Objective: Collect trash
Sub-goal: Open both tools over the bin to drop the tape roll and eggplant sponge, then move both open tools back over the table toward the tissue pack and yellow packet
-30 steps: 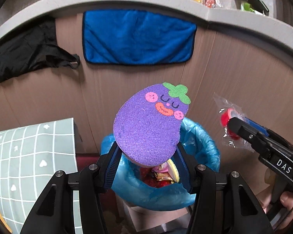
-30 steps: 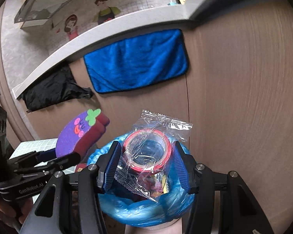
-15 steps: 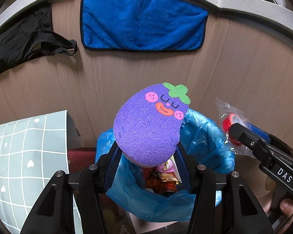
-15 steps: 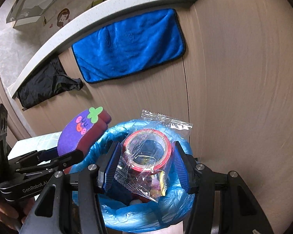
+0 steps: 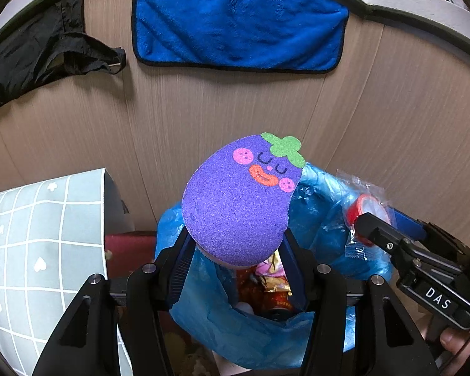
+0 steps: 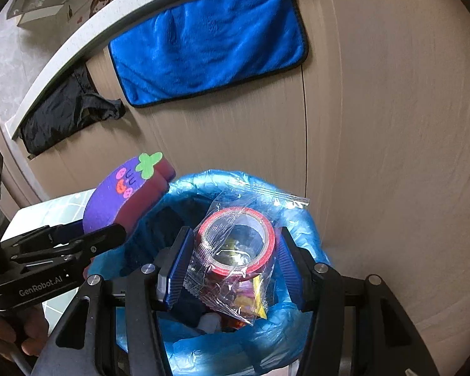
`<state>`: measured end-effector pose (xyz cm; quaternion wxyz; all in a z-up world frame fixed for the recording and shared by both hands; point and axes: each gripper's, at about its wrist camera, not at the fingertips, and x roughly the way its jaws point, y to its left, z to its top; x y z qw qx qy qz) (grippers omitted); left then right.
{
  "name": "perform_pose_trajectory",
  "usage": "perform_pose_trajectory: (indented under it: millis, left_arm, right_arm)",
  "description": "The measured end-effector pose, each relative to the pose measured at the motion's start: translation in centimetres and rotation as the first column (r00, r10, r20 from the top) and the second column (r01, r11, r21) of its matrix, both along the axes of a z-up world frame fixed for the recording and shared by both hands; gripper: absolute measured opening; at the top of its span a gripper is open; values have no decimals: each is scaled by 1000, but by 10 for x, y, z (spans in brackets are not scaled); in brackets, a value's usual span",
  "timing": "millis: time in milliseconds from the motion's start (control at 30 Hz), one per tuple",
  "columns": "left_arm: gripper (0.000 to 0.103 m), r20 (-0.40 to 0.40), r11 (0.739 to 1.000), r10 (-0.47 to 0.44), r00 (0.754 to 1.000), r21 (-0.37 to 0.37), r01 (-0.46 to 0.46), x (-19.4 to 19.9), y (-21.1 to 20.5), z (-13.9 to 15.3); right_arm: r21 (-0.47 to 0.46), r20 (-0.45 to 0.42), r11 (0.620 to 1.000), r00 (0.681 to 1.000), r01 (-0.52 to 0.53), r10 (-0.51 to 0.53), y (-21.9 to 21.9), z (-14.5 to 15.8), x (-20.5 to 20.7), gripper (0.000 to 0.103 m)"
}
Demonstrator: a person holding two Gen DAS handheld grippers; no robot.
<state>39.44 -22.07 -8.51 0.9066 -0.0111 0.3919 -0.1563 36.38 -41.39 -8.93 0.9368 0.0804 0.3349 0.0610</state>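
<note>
Your left gripper (image 5: 238, 244) stays clamped on the eggplant sponge (image 5: 235, 197), right gripper (image 6: 232, 257) on the bagged tape roll (image 6: 238, 244). Both have dropped closer over the blue-lined trash bin (image 6: 300, 219), now filling lower center. Release looks next.
</note>
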Motion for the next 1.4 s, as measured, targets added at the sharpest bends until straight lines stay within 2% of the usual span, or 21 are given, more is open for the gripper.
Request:
perform_pose_trajectory:
  millis: [100,167,333,500,700,867,1133,1233,1400]
  left_arm:
    - [56,-40,998,-11,999,-67,8,6,5,-1]
    - [58,-60,996,-7,998,-91,1,9,7,-1]
    - [59,-18,993,18,1000,-115,-20,3,16,15]
    - [59,24,985,65,998,-161,-60,-17,44,39]
    - [60,116,987,143,983,-87,-133,-62,96,61]
    - [67,163,975,221,961,-17,-222,-108,154,70]
    - [67,144,945,324,935,-10,-326,-170,258,65]
    - [67,155,923,384,910,-31,-384,-194,302,63]
    - [67,139,869,493,859,-48,-492,-233,376,52]
  right_arm:
    - [0,-7,1000,1000,-1,1,2,-2,1,54]
    - [-18,1,1000,1000,6,-6,3,-1,2,63]
    - [-12,19,1000,1000,23,-22,1,4,-5,64]
    - [17,31,1000,999,22,-22,3,13,-19,64]
    - [47,62,997,997,-56,53,28,33,-45,64]
    - [58,88,984,983,-168,163,75,46,-66,64]
    - [23,83,924,922,-382,379,190,57,-94,64]
    - [3,77,887,885,-461,459,239,60,-106,64]
    - [-25,32,812,811,-584,584,315,55,-127,64]
